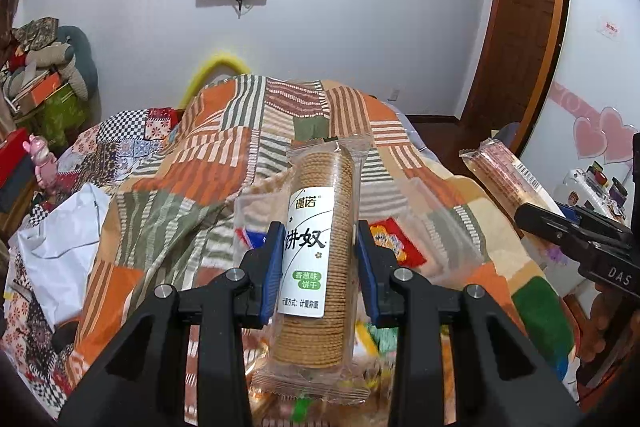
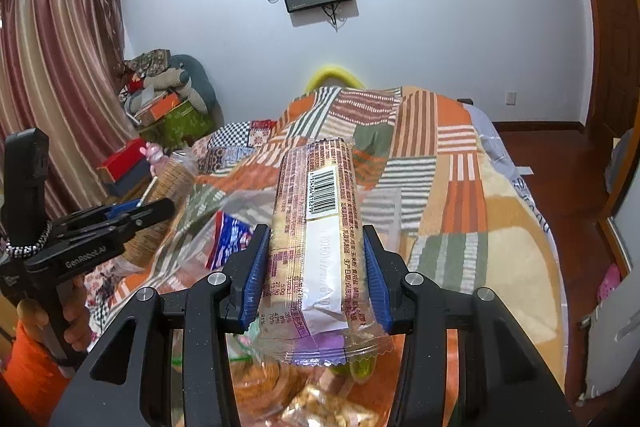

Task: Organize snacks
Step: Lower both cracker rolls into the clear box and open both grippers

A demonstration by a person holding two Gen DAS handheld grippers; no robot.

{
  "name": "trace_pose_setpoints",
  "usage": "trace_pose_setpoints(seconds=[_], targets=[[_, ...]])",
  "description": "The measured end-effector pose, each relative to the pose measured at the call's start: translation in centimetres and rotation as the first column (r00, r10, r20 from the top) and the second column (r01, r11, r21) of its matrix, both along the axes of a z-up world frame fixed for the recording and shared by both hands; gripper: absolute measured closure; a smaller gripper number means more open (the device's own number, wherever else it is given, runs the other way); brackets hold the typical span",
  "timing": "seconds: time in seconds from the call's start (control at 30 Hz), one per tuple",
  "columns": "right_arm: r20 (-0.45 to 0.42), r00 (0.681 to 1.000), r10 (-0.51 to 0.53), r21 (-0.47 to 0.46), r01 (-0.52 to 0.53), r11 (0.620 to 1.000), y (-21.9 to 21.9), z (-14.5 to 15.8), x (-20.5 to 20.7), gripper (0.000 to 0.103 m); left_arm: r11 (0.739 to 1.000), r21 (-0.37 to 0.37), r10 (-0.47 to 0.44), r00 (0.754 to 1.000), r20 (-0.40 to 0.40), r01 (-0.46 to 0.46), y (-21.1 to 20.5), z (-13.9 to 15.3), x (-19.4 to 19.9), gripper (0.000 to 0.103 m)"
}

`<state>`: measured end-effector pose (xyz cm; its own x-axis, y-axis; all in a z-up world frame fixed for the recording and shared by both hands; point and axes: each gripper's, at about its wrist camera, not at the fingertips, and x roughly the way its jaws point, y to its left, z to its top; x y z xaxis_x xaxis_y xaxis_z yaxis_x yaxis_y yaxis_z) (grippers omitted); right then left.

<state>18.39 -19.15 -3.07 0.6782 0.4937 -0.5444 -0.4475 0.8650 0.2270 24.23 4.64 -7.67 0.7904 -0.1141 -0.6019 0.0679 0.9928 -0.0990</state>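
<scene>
My left gripper (image 1: 318, 263) is shut on a clear sleeve of round brown biscuits (image 1: 316, 247) with a white label, held upright above the bed. My right gripper (image 2: 314, 271) is shut on a second biscuit sleeve (image 2: 320, 239), barcode side up. That second sleeve also shows at the right of the left wrist view (image 1: 504, 175), held by the right gripper (image 1: 560, 223). The left gripper (image 2: 132, 215) shows at the left of the right wrist view, its biscuits (image 2: 168, 187) behind it. More loose snack packets (image 2: 320, 399) lie blurred below both grippers.
A patchwork orange, green and striped blanket (image 1: 208, 163) covers the bed. A red snack packet (image 1: 396, 243) and a blue-white one (image 2: 230, 239) lie in a clear bag. A white bag (image 1: 60, 239) lies left. Boxes and stuffed toys (image 2: 168, 95) pile by the curtain. Wood floor (image 2: 560, 187) runs right.
</scene>
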Motion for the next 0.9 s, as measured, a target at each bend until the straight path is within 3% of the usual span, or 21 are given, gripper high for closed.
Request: trace_pose_setpoints(seconds=[0.27,0.47,0.9], targets=[[-0.005,1.0,-0.008,-0.005,0.008,1.0,0.7,-0.1,2.5,0.062,1.0,-0.006,-0.021,0.999,-0.037,0.021,-0.9,-0.8,3.6,0.069],[-0.04,0.999,-0.006,-0.035,0.005,0.999,1.5,-1.5,4.4,0.062,0.999,-0.022,-0.037,0.993,-0.111,0.035,-1.2,-2.6,6.6,0.069],[-0.19,0.982,0.006,-0.098,-0.025,0.995,2.3,-5.4,7.6,0.062,0.998,-0.014,-0.07,0.964,-0.255,0.069,-2.0,-6.4,10.6,0.069]])
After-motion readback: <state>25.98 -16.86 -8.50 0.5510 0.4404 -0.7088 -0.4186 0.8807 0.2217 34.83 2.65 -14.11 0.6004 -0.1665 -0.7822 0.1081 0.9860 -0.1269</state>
